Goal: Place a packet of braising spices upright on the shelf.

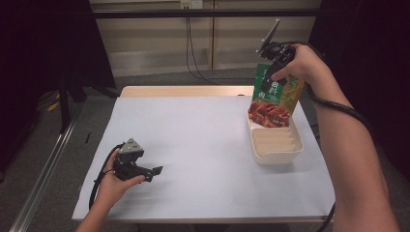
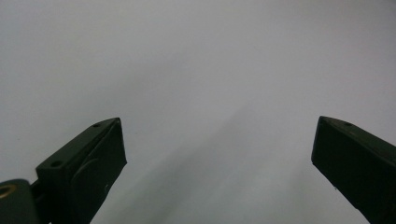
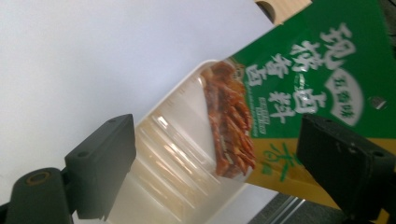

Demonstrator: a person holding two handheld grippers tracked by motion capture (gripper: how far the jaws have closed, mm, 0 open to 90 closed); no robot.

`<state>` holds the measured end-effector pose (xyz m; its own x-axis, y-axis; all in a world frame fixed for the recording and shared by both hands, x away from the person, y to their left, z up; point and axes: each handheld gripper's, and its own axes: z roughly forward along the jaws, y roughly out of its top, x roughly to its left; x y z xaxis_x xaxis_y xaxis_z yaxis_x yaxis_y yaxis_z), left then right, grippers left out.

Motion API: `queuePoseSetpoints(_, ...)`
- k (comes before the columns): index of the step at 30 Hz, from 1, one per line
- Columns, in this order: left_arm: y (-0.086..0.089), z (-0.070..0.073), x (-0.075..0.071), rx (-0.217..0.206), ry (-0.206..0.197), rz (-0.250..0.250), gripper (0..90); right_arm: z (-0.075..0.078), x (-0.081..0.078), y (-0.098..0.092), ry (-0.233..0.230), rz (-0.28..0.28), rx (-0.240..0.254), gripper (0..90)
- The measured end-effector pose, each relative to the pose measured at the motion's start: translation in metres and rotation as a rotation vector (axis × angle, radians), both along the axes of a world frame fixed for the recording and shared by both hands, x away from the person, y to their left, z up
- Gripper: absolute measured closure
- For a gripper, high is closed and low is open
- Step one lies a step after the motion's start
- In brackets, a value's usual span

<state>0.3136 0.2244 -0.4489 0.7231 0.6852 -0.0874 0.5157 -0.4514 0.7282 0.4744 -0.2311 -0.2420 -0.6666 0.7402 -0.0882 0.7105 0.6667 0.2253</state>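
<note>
Standing in the white tray's (image 1: 275, 145) far end, the snack bag (image 1: 275, 94) leans upright so it stays put. Your right gripper (image 1: 275, 60) sits spread above it; your left gripper (image 1: 153, 171) rests spread, well apart on the bench (image 1: 193, 145).

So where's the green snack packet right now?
The green snack packet stands upright in the far end of the white tray, on the table's right side, just below the right gripper.

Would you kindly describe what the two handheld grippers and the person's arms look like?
Both the left gripper and the right gripper are black with two blocky jaws, a grey three-cornered plate on top and a trailing black cable. The forearms are bare, with no sleeves visible.
</note>
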Motion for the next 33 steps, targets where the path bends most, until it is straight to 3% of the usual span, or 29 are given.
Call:
queuePoseSetpoints(16, -0.001, 0.001, -0.001, -0.018, 0.007, 0.002, 2.8, -0.018, -0.014, 0.026, 0.005, 0.086, 0.058, 11.5)
queuePoseSetpoints(33, -0.002, -0.004, -0.001, -0.025, 0.03, 0.007, 0.1, -0.043, -0.03, 0.049, 0.018, 0.19, 0.037, 10.7)
